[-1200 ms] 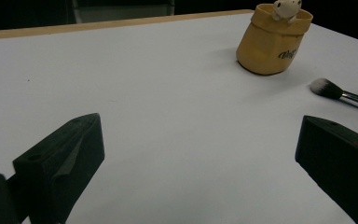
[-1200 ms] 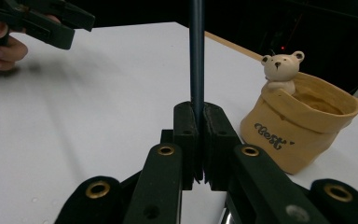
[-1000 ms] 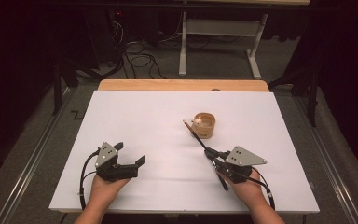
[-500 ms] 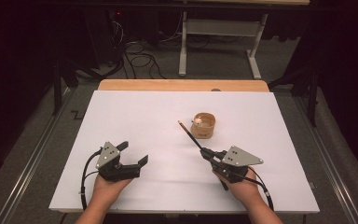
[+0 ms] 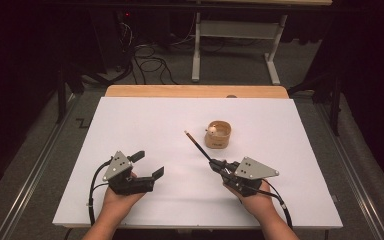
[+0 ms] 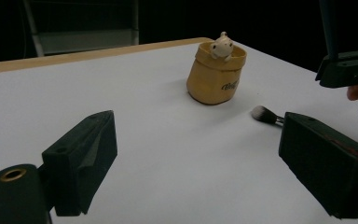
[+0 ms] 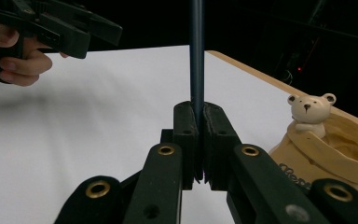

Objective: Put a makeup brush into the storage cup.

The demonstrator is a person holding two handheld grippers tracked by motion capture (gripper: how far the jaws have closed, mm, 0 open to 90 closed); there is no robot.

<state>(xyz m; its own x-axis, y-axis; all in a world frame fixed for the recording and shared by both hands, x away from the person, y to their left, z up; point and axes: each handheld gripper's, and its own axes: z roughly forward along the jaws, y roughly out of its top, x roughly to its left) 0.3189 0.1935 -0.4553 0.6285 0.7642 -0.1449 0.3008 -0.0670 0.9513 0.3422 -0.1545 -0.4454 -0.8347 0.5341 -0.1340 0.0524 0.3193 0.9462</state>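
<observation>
Since the right gripper (image 5: 219,165) is clamped on the makeup brush (image 5: 198,145) — left gripper (image 5: 149,165) gaping, closing on nothing — tip it upright over the bear-trimmed holder (image 5: 218,135).

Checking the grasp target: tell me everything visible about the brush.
The brush is slim, with a long dark handle and a soft tuft, white tipped dark. The right gripper is shut on the handle near the tuft. In the high view it slants up-left, its free end beside the tan bear pot, not touching.
</observation>
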